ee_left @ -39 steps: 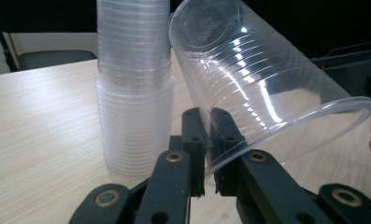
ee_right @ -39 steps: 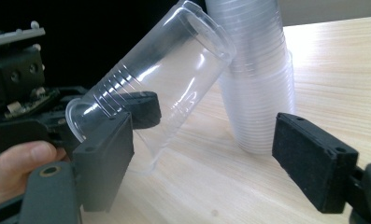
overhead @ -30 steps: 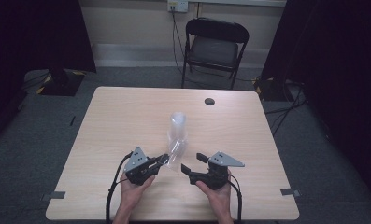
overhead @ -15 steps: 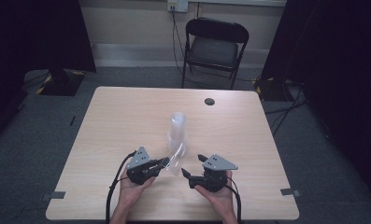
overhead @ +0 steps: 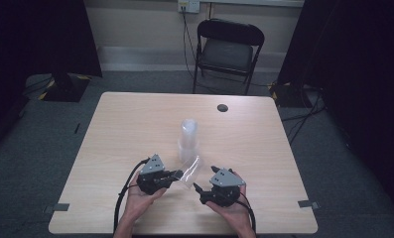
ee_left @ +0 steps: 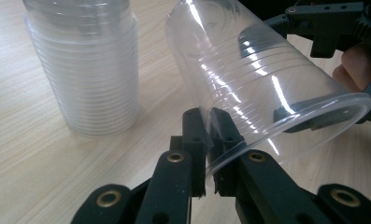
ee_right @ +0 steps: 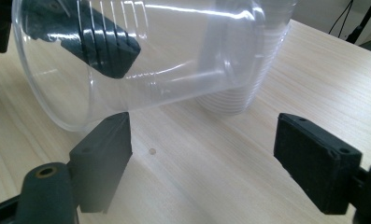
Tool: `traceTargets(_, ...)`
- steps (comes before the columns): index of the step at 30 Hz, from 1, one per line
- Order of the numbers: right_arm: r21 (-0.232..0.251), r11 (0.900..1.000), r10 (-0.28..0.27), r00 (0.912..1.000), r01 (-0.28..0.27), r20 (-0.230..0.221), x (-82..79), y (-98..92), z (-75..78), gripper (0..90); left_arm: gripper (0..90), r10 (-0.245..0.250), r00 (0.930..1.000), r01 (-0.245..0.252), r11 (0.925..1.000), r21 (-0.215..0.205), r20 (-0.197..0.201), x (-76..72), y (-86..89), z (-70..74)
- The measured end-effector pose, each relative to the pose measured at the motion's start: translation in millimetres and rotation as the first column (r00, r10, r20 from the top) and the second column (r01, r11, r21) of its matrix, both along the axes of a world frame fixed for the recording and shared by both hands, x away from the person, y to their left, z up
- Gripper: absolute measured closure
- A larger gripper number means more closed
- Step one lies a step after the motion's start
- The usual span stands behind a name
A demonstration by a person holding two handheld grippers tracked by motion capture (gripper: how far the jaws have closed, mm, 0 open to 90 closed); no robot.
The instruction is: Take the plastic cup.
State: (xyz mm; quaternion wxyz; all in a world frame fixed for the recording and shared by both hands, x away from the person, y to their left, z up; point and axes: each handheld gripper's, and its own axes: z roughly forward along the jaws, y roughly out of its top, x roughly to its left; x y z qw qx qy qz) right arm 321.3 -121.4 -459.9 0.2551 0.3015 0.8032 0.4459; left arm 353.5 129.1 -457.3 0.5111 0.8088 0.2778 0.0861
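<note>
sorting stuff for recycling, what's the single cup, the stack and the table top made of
Single cup: looks like thin clear plastic, glossy; you see through it, with ribbed rings and bright glints.
Stack: apparently the same clear plastic cups nested, cloudier where the walls overlap.
Table top: pale wood grain, matte; probably laminate, though the pictures can't settle it.

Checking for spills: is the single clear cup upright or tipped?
Tipped: the cup lies sideways, rim pinched by the left claw, empty.
</note>
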Motion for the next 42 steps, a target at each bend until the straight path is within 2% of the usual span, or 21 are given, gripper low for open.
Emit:
traceTargets(3, -0.021, 1.000, -0.004, 1.0000, 0.005, 0.007, -0.7, 0.7, -0.7, 18.6, 86.3, -0.012, 0.9999, 0.012, 0.9997, 0.020, -0.009, 1.5, -1.3, 0.8)
traceTargets(8, -0.052, 0.999, 0.001, 0.9993, 0.001, 0.038, -1.7, 1.3, -2.7, 18.1, 86.3, -0.032, 0.9984, 0.033, 0.9991, 0.027, -0.047, 4.8, -3.7, 3.7)
traceTargets(10, -0.088, 0.996, 0.009, 0.9974, -0.002, 0.072, -3.6, 3.8, -3.4, 17.8, 86.3, -0.040, 0.9973, 0.042, 0.9984, 0.038, -0.062, 5.9, -4.8, 5.7)
traceTargets(12, -0.099, 0.995, 0.014, 0.9968, -0.006, 0.079, -4.4, 5.1, -3.5, 17.8, 86.3, -0.049, 0.9956, 0.051, 0.9981, 0.034, -0.081, 7.3, -5.9, 6.5)
traceTargets(13, -0.100, 0.995, 0.015, 0.9966, -0.006, 0.082, -4.5, 5.6, -3.4, 17.6, 86.4, -0.052, 0.9944, 0.056, 0.9975, 0.044, -0.092, 8.1, -6.5, 6.8)
traceTargets(14, -0.121, 0.993, 0.019, 0.9955, -0.008, 0.092, -4.6, 7.1, -3.7, 17.3, 86.4, -0.052, 0.9922, 0.059, 0.9964, 0.061, -0.113, 9.9, -7.5, 7.8)
traceTargets(17, -0.134, 0.991, 0.028, 0.9948, -0.015, 0.098, -4.4, 8.0, -4.3, 16.9, 86.5, -0.054, 0.9908, 0.064, 0.9951, 0.076, -0.125, 11.6, -8.5, 9.4)
traceTargets(20, -0.161, 0.987, 0.041, 0.9916, -0.020, 0.123, -5.7, 9.5, -4.7, 16.6, 86.5, -0.062, 0.9888, 0.075, 0.9929, 0.092, -0.136, 13.8, -10.9, 11.7)
traceTargets(24, -0.191, 0.981, 0.054, 0.9870, -0.024, 0.151, -7.6, 11.8, -6.1, 16.6, 86.5, -0.077, 0.9844, 0.099, 0.9860, 0.135, -0.158, 17.5, -13.3, 12.9)
traceTargets(26, -0.210, 0.977, 0.063, 0.9850, -0.029, 0.160, -8.1, 12.7, -7.0, 16.6, 86.5, -0.079, 0.9815, 0.104, 0.9846, 0.140, -0.175, 18.8, -13.9, 12.5)
traceTargets(33, -0.235, 0.971, 0.091, 0.9775, -0.044, 0.190, -10.1, 14.4, -6.9, 16.6, 86.5, -0.077, 0.9779, 0.108, 0.9816, 0.157, -0.194, 22.1, -18.4, 14.7)
traceTargets(34, -0.236, 0.970, 0.102, 0.9735, -0.052, 0.205, -11.3, 14.9, -5.9, 16.6, 86.5, -0.084, 0.9752, 0.122, 0.9764, 0.179, -0.205, 25.0, -20.5, 18.2)
traceTargets(36, -0.241, 0.969, 0.104, 0.9723, -0.052, 0.209, -11.2, 15.2, -5.4, 16.6, 86.5, -0.088, 0.9732, 0.127, 0.9758, 0.178, -0.212, 25.8, -21.5, 19.6)
traceTargets(38, -0.244, 0.968, 0.112, 0.9710, -0.059, 0.211, -11.3, 15.7, -4.8, 16.6, 86.4, -0.095, 0.9710, 0.140, 0.9703, 0.197, -0.219, 27.1, -24.4, 21.2)
traceTargets(41, -0.254, 0.965, 0.124, 0.9671, -0.066, 0.222, -11.9, 16.1, -4.7, 16.2, 86.4, -0.095, 0.9720, 0.139, 0.9699, 0.200, -0.215, 27.0, -27.3, 23.8)
traceTargets(42, -0.246, 0.967, 0.127, 0.9668, -0.071, 0.222, -12.2, 16.0, -3.4, 16.0, 86.4, -0.095, 0.9729, 0.139, 0.9697, 0.201, -0.211, 27.3, -27.7, 24.8)
